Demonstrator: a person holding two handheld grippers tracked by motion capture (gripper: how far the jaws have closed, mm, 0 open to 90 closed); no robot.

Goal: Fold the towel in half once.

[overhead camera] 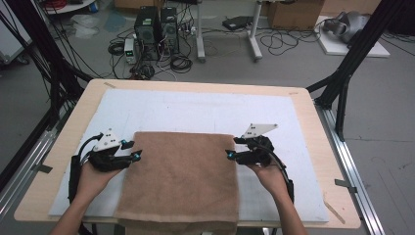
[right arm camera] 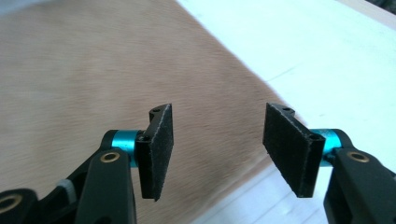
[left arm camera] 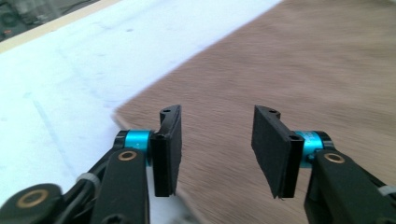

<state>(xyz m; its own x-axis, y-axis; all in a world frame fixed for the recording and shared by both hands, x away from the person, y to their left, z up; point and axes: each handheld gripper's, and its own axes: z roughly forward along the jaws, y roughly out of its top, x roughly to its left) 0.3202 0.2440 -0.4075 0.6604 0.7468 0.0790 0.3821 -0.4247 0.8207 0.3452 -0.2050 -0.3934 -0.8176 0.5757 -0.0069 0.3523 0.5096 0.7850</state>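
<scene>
Towel near edge: brown towel (overhead camera: 178,181) hangs over the front rim of the table (overhead camera: 308,105), closest to the camera; landmark for all entries below.
Table: light wood top, extends past the towel on every side but the front.
White mat (overhead camera: 195,110): lies under the towel, bare beyond its far edge and along both of its sides.
Towel: flat, one rectangle, far edge straight; lies on the mat, centred between the two grippers.
Forearms: come in from the bottom, one on each side of the towel.
Left gripper (overhead camera: 136,156): at the towel's left edge, near the far corner; tips point inward over the cloth.
Left gripper jaws: parted, nothing between the pads (left arm camera: 168,149); towel edge lies below the gap, not pinched.
Right gripper (overhead camera: 228,153): at the towel's right edge, near the far corner, facing the left one.
Right gripper jaws: parted, released; pads (right arm camera: 156,149) stand clear above the towel's edge.
</scene>
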